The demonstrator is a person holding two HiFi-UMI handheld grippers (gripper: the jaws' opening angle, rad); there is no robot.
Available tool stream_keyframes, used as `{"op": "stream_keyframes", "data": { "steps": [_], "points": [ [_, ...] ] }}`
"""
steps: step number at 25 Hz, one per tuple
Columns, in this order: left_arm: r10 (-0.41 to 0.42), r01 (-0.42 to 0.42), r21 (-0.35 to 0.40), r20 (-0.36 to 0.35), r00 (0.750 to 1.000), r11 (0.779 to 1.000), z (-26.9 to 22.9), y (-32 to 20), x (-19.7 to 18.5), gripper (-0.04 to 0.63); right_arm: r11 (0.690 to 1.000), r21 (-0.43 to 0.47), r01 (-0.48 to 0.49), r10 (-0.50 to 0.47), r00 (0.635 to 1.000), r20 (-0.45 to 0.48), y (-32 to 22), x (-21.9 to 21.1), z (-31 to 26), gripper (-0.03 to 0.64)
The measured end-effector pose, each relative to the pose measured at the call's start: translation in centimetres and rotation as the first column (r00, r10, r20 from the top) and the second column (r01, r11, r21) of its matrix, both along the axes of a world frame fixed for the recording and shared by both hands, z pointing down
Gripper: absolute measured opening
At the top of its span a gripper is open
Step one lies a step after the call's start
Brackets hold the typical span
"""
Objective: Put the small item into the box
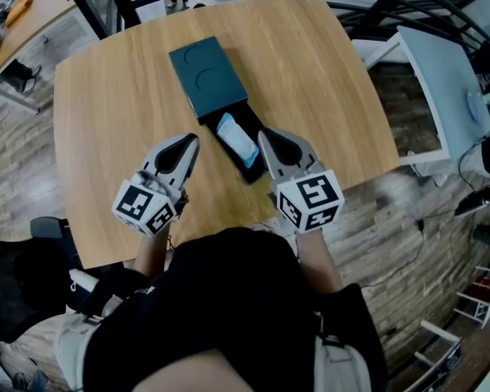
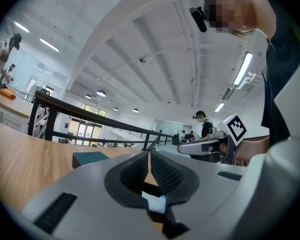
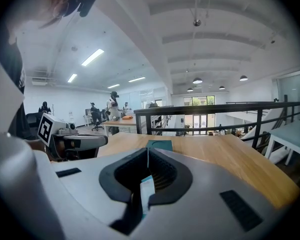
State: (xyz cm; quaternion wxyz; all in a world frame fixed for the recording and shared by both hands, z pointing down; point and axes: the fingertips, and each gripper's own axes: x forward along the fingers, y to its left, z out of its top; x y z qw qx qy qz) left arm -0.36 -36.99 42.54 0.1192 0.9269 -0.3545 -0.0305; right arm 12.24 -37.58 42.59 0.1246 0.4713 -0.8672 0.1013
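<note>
- Wooden desk [image 1: 106,137] carries the teal box [image 1: 206,76], its black tray [image 1: 252,171] drawn toward me.
- Small item [image 1: 237,140] lies lengthwise along the tray.
- My left gripper [image 1: 191,140] and right gripper [image 1: 265,135] are closed, empty.

A big wooden counter [image 1: 106,121] with round corners stands on a floor [image 1: 16,178] of grey-brown boards. A black railing [image 3: 220,107] runs behind it. A pale table [image 1: 441,80] stands near its right side. An orange thing [image 1: 20,8] lies on a far desk. Far off, some people [image 3: 112,104] stand around, and long lights [image 3: 92,57] shine on the white ceiling.
</note>
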Motion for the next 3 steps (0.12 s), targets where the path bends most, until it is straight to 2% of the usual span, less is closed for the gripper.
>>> {"op": "stream_keyframes", "data": {
  "steps": [3],
  "points": [
    [-0.007, 0.007, -0.002, 0.003, 1.000, 1.000, 0.16, -0.10, 0.11, 0.025, 1.000, -0.001, 0.011, -0.011, 1.000, -0.003, -0.26, -0.09, 0.08, 0.026]
  ]
}}
